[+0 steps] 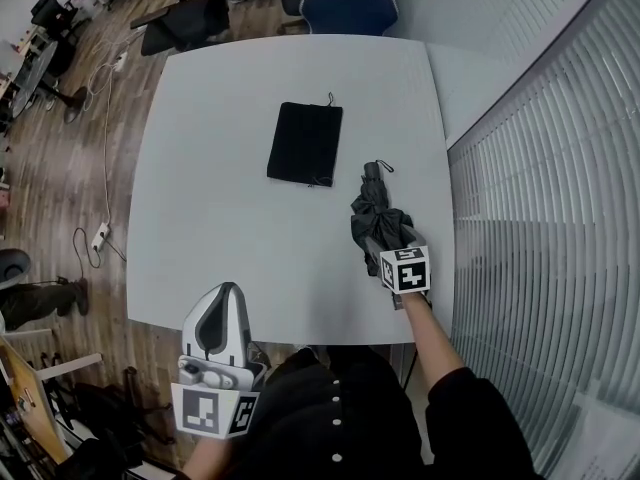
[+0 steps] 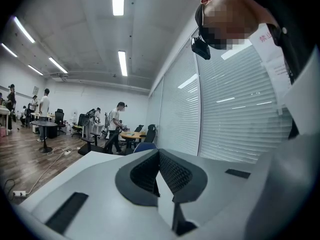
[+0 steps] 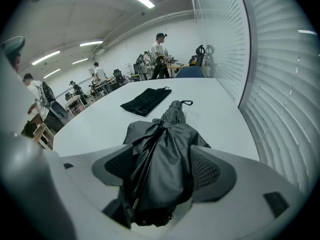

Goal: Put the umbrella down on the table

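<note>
A head view looks down on a pale table beside a wall of window blinds. A folded dark grey umbrella lies flat on the table near its right edge. Its narrow end with a small loop points away from us. A flat black pouch lies apart from it, toward the middle.

Our right gripper angles down over the near end of the umbrella. Its jaws stand wide, one on each side of the bunched canopy. Loose cloth brushes the pads, but they seem slack rather than squeezing, so we read this as released.

Our left gripper hovers off the near table edge, clenched on nothing.

The umbrella looks light. Its cloth is soft, loose and probably slippery, and it shifts around a stiff shaft inside. A grip on cloth alone could slide. We judge the firmer hold is across the shaft or at the narrow looped end.
</note>
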`<move>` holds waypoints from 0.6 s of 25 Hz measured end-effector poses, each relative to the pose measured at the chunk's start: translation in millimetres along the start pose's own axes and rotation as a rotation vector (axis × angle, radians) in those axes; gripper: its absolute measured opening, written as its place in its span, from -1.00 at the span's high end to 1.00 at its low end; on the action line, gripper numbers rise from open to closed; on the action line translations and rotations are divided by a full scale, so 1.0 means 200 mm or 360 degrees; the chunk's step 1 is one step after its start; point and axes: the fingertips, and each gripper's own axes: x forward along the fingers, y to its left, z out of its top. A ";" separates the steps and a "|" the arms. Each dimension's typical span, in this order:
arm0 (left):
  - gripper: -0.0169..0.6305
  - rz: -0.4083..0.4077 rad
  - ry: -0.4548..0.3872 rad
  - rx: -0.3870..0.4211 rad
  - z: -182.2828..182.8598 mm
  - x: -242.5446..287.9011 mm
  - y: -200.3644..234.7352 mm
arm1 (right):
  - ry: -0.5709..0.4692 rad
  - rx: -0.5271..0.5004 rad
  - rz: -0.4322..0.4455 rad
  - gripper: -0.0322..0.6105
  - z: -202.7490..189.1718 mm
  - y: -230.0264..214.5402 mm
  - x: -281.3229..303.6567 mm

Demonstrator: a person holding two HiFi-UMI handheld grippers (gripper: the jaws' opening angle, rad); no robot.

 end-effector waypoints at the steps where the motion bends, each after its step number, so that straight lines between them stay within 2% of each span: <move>1: 0.90 -0.0009 -0.0013 0.0000 0.01 0.00 0.00 | -0.0015 -0.0015 -0.0010 -0.18 0.01 0.00 -0.03; 4: 0.90 -0.0027 -0.0052 0.0006 0.04 -0.02 -0.01 | -0.0081 -0.0051 -0.0046 -0.18 0.06 -0.02 -0.13; 7: 0.90 -0.0048 -0.0090 0.0011 0.06 -0.02 -0.02 | -0.0174 -0.0024 -0.0020 -0.14 0.12 -0.03 -0.25; 8: 0.90 -0.0053 -0.0103 0.0015 0.07 -0.02 -0.02 | -0.0220 -0.0013 -0.0007 0.03 0.15 -0.02 -0.30; 9: 0.90 -0.0060 -0.0114 0.0016 0.07 -0.02 -0.02 | -0.0273 -0.0003 0.0004 0.29 0.18 -0.02 -0.35; 12: 0.90 -0.0072 -0.0141 0.0022 0.08 -0.04 -0.02 | -0.0438 0.0040 0.0062 0.75 0.28 0.02 -0.50; 15: 0.90 -0.0090 -0.0166 0.0025 0.10 -0.05 -0.02 | -0.0605 0.0070 0.0119 0.78 0.39 0.08 -0.68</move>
